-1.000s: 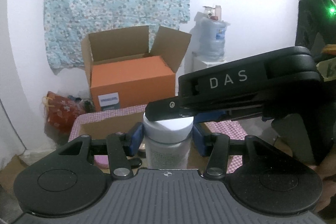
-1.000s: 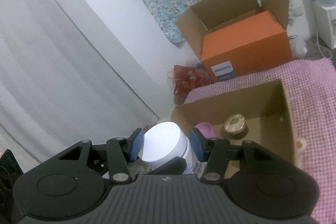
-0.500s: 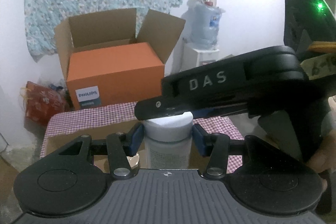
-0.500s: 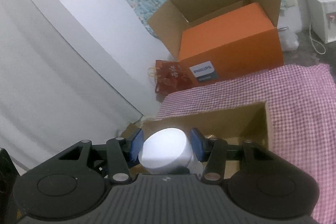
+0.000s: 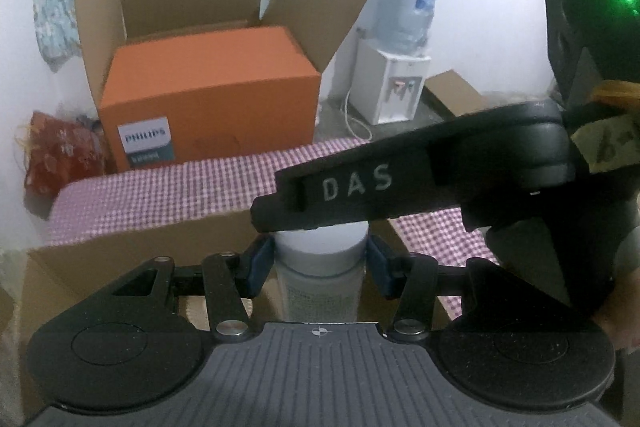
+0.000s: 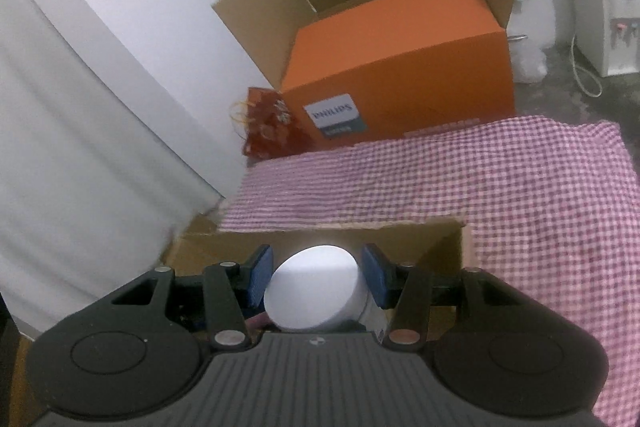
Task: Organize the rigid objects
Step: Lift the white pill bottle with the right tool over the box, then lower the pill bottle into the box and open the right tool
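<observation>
The left tongs (image 5: pixel 320 259) are clamped on the jar (image 5: pixel 322 291). Their blue pads (image 5: pixel 260 263) press the two sides of its white lid (image 5: pixel 320 247), and the jar hangs upright between them. The right tongs (image 6: pixel 316 267) come in from the left tongs' right. One black finger (image 5: pixel 400 187) lies across the top of the lid. In the right view the lid sits tilted between that pair's blue pads (image 6: pixel 376 279), which appear to bear on its rim. So both pairs grip the same jar, each across a different width of the lid. I judge the double grip is meant to keep a smooth, round jar from slipping or swinging while it is carried.

The lid is matte white plastic, a short, wide drum. The body below is pale and cloudy, with a printed label too blurred to read.

Just under and ahead of both tongs is a box (image 6: pixel 420 239) of plain brown cardboard, open at the top. It looks like the place the jar is meant for. The jar is over the box's near part and not yet set down. Beyond the box lies a pink checked cloth (image 6: pixel 480 167), soft and a little rumpled. Farther off stands an orange carton (image 5: pixel 208 87) with its flaps up.
</observation>
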